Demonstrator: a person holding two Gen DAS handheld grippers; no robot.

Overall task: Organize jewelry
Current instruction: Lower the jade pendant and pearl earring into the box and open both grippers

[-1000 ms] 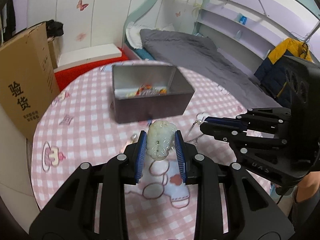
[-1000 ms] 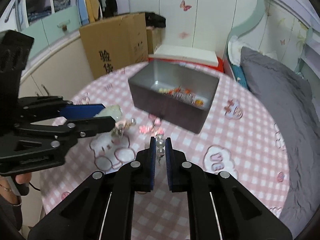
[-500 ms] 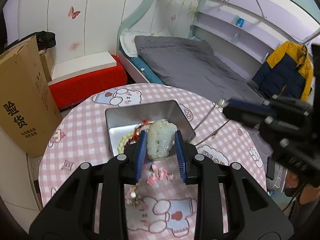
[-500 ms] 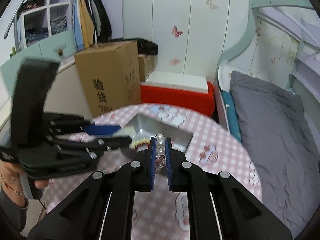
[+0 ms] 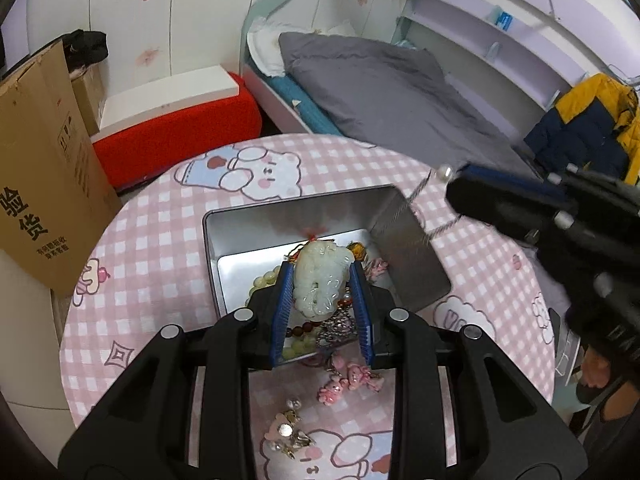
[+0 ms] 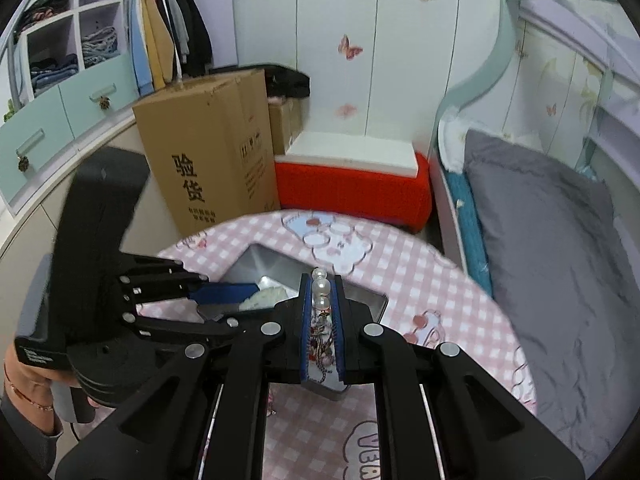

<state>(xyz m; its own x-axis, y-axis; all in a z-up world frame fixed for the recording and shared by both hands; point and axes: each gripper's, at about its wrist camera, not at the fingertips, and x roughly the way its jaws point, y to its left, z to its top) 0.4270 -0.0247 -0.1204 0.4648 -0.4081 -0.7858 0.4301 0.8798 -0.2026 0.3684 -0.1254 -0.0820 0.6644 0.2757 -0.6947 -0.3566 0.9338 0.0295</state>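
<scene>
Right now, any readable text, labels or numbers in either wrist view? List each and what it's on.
"验货": large black characters on the side of the cardboard box.
Smaller lines under them, and the printed block on the box's adjoining side: too small to read.
"VEA", partly cut off: on the pink checked tablecloth.
White label on the left gripper body: blurred.

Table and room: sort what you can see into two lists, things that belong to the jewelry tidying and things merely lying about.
Part of the job:
- jade pendant in left gripper
- pearl piece in right gripper
- metal tin
- pink charms
- small earrings

Lying about:
- cardboard box
- red stool
- bed
- jacket
</scene>
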